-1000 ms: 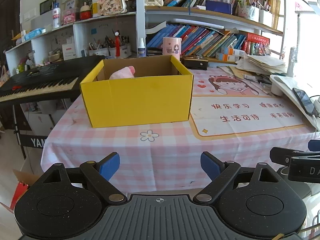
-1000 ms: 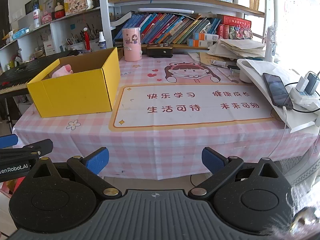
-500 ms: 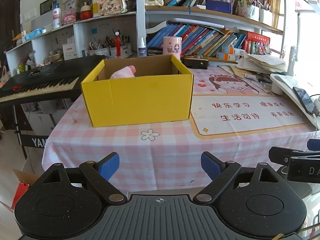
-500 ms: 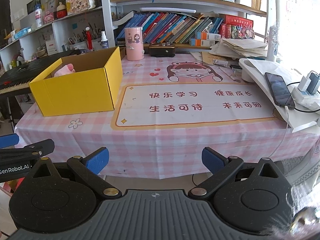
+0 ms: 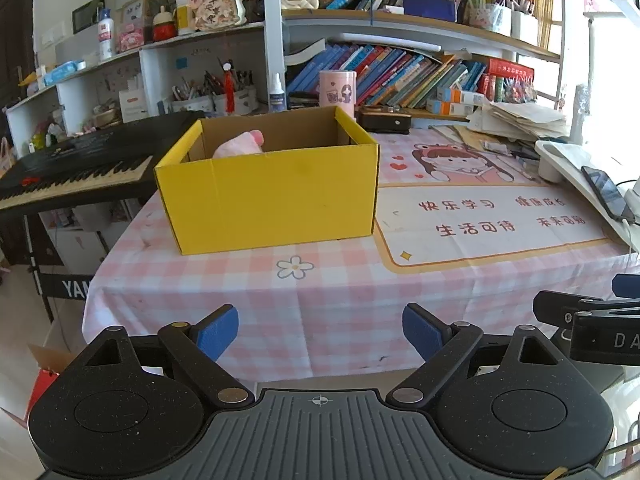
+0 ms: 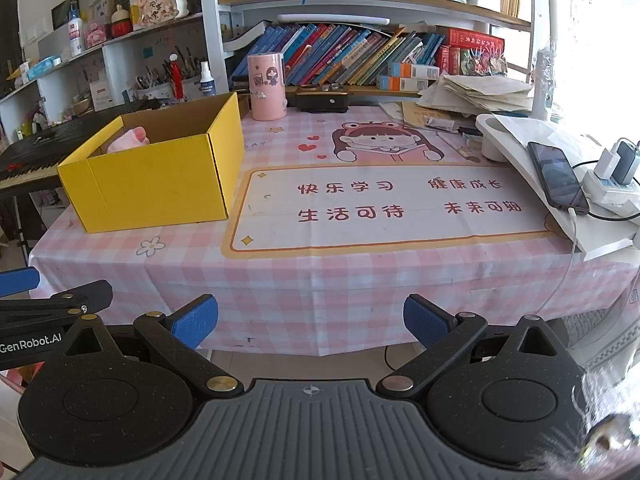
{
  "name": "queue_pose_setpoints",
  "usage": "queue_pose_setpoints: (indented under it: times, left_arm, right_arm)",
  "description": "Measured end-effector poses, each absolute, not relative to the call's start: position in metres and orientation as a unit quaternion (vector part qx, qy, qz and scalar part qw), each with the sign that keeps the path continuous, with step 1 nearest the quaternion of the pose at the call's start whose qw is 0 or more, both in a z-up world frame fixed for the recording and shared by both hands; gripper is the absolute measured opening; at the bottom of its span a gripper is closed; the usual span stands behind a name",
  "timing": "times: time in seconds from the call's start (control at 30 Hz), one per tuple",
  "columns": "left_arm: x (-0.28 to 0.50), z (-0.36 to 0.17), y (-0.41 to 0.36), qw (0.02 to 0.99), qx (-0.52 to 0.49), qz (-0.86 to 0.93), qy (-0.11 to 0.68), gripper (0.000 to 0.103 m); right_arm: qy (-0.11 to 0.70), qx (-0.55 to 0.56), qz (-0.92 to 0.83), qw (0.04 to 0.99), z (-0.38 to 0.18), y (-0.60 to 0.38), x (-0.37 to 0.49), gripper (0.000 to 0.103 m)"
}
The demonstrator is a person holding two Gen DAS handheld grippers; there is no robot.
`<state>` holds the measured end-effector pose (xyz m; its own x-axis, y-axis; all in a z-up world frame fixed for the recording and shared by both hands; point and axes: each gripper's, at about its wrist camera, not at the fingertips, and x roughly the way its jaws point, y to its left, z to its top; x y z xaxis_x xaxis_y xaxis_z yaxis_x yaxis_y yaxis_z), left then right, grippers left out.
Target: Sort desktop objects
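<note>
A yellow cardboard box [image 5: 268,196] [image 6: 156,184] stands open on the left part of the pink checked tablecloth [image 5: 240,280]. A pink soft toy [image 5: 240,146] [image 6: 130,140] pokes above its rim inside. My left gripper [image 5: 320,330] hangs open in front of the table's near edge, nothing between its blue pads. My right gripper [image 6: 310,320] is also open and empty, level with the table's front drape. Each gripper shows at the edge of the other's view.
A printed desk mat [image 6: 392,204] covers the table's middle and right. A pink cylinder [image 6: 267,86] and a black case [image 6: 322,102] stand at the back. Papers [image 6: 476,92], a phone [image 6: 558,178] on a white stand and chargers sit right. A keyboard piano [image 5: 72,164] lies left.
</note>
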<state>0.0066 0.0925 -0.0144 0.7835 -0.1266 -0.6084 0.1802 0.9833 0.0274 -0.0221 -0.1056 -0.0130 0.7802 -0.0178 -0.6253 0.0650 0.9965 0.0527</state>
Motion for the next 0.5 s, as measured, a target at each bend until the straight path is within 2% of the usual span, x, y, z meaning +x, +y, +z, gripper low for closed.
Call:
queue_pose_setpoints:
  times: [0.5]
  left_arm:
    - [0.0143,-0.0231,0.1008,0.936,0.006,-0.064,0.345,0.092]
  right_arm:
    - [0.337,0.038,-0.017,0.941,-0.016,-0.1058,-0.0221,0.1]
